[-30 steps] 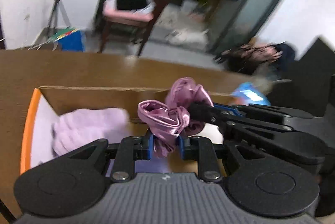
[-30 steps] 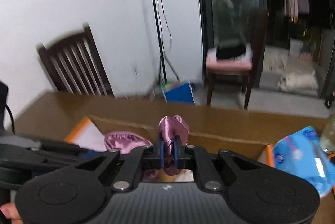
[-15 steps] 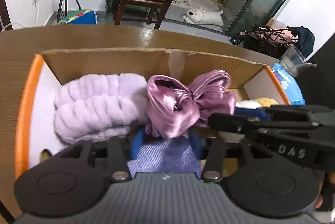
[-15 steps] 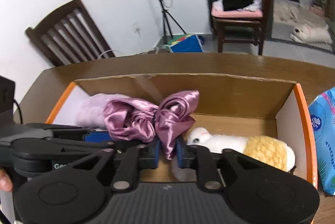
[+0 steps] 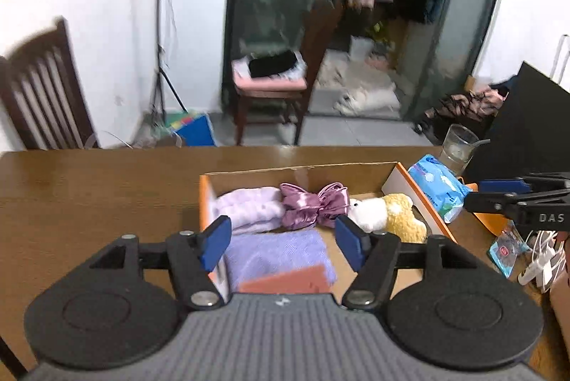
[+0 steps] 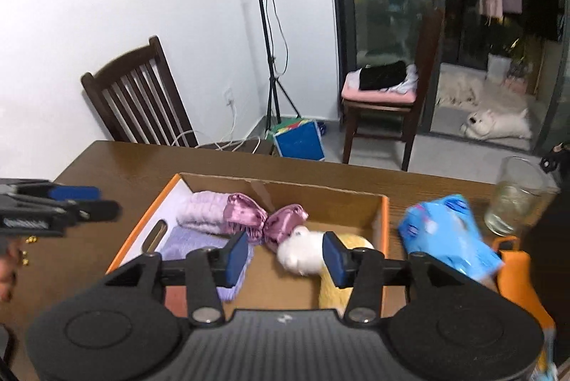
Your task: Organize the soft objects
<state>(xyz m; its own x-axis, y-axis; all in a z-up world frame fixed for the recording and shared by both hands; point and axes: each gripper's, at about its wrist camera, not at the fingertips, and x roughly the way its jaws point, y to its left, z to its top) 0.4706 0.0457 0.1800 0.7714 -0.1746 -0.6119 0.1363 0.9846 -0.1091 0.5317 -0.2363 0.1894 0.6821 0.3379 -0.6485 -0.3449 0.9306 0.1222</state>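
A cardboard box with orange rim [image 5: 409, 179] [image 6: 383, 220] sits on the brown table. Inside lie a pink satin scrunchie [image 5: 313, 204] [image 6: 263, 220], a lilac fluffy headband [image 5: 249, 211] [image 6: 203, 211], a purple cloth [image 5: 278, 254] [image 6: 199, 247], a reddish pad [image 5: 285, 281] and a white and yellow plush toy [image 5: 384, 211] [image 6: 306, 251]. My left gripper [image 5: 283, 240] is open and empty, pulled back above the box's near side; its side shows in the right wrist view [image 6: 82, 202]. My right gripper [image 6: 285, 254] is open and empty above the box; its side shows in the left wrist view [image 5: 498, 194].
A blue tissue pack [image 5: 440, 190] [image 6: 449, 235] and a glass [image 5: 457, 149] [image 6: 516, 199] stand right of the box. An orange object [image 6: 516, 270] lies at the right edge. Chairs [image 6: 139, 96] stand behind the table. White cables [image 5: 541, 259] lie at far right.
Both grippers let go of the pink scrunchie, which now lies in the box. Both opened and drew back and up from the box.
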